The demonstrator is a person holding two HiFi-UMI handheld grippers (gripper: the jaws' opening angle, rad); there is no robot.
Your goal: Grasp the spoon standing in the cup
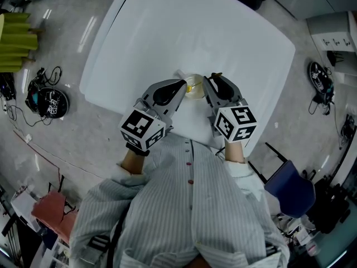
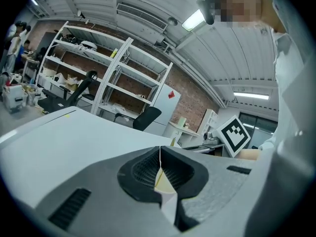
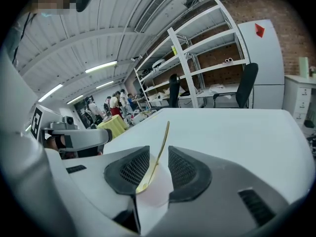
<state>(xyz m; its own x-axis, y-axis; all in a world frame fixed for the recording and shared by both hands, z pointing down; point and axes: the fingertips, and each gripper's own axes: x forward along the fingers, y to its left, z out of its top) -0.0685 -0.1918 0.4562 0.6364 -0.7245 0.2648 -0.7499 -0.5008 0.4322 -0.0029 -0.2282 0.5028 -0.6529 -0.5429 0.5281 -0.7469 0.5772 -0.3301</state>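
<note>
White counter (image 1: pixel 167 32) bearing a cup (image 1: pixel 193 86).
Spoon (image 3: pixel 164 137) handle slants up from the cup between the right tool's (image 3: pixel 158 157) narrow-set jaws; left tool (image 2: pixel 159 154) pinches the cup's rim.

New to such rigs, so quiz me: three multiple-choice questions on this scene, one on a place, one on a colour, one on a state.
1. Where is the cup? A on the floor; B on the table, between the left claw and right claw; C on a shelf.
2. Spoon colour? A yellow; B black; C red.
3. The right claw is: A shut on the spoon; B open around the spoon; C far from the cup.
Answers: B, head view shows it there; A, its handle is yellow; B, its jaws stand apart around the handle.
</note>
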